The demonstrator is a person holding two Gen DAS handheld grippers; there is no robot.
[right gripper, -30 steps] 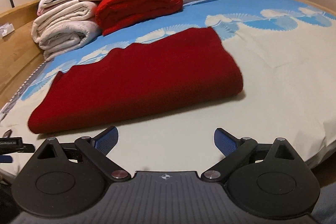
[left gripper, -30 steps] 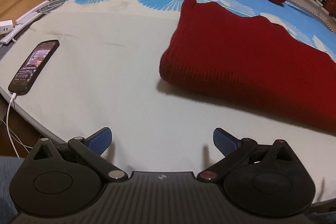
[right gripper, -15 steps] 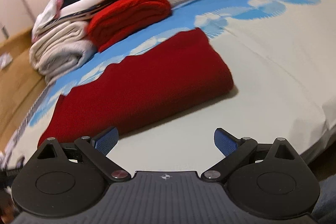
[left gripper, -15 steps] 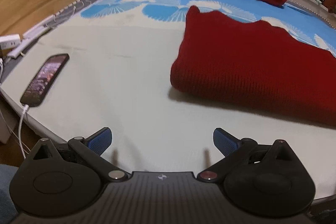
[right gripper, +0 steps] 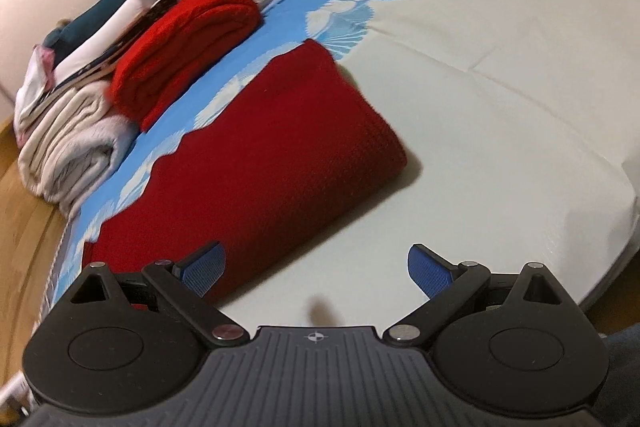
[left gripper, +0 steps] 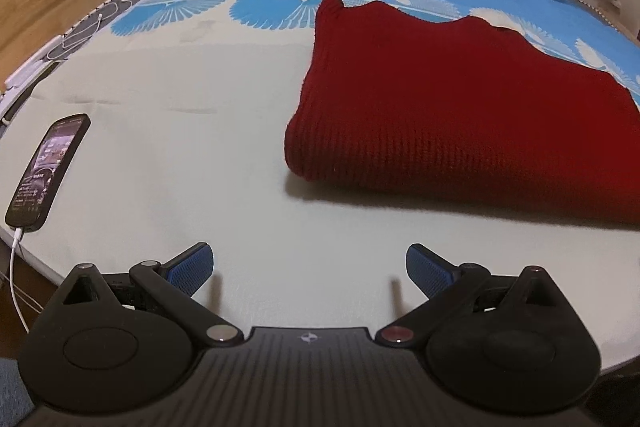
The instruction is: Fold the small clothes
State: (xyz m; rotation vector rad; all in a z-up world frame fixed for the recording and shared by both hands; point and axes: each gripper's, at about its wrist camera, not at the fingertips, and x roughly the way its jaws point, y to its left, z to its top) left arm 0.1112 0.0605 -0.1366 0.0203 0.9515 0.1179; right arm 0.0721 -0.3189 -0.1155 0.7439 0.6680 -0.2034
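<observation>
Both tools gape empty near the unlabelled red knit (left gripper: 460, 115).

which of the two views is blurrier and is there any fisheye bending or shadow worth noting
Right wrist view: tilted and motion-smeared, the dark red knit sweater has soft edges and the folded pile is blurred. Left wrist view: sharper, knit ribs on the sweater are readable; fisheye bows the bed edge near the phone; the sweater casts a soft shadow on the sheet.
</observation>
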